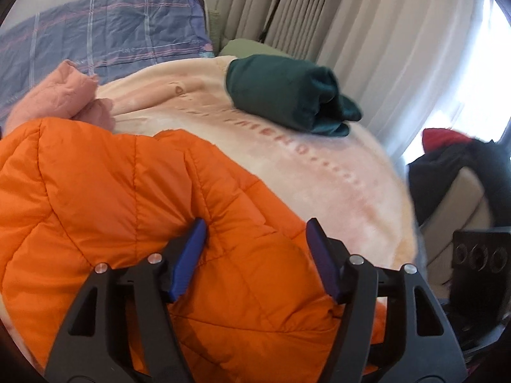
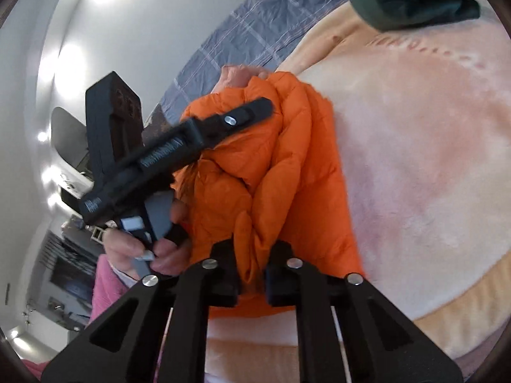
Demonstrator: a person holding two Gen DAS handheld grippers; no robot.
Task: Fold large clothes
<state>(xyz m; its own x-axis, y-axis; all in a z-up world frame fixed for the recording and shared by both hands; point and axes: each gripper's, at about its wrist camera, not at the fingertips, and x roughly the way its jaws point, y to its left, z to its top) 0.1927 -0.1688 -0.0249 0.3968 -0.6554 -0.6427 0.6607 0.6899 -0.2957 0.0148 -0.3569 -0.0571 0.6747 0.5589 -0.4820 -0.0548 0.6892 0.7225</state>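
Orange jacket [image 1: 105, 191], centre-left: quilted, slightly shiny puffer cloth. Blanket [image 1: 319, 172] beneath: soft, fuzzy, matt fleece. Green garment [image 1: 287, 92], upper centre: smooth matt cloth. Left gripper [image 1: 255, 239], bottom: matt black plastic, ribbed blue pads [image 1: 188, 261], shiny metal pins.

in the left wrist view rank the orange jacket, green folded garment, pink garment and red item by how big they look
1. orange jacket, though it lies nearest the camera, which inflates it
2. green folded garment
3. pink garment, close to the green one and partly hidden by the jacket, so this order is unsure
4. red item, far off
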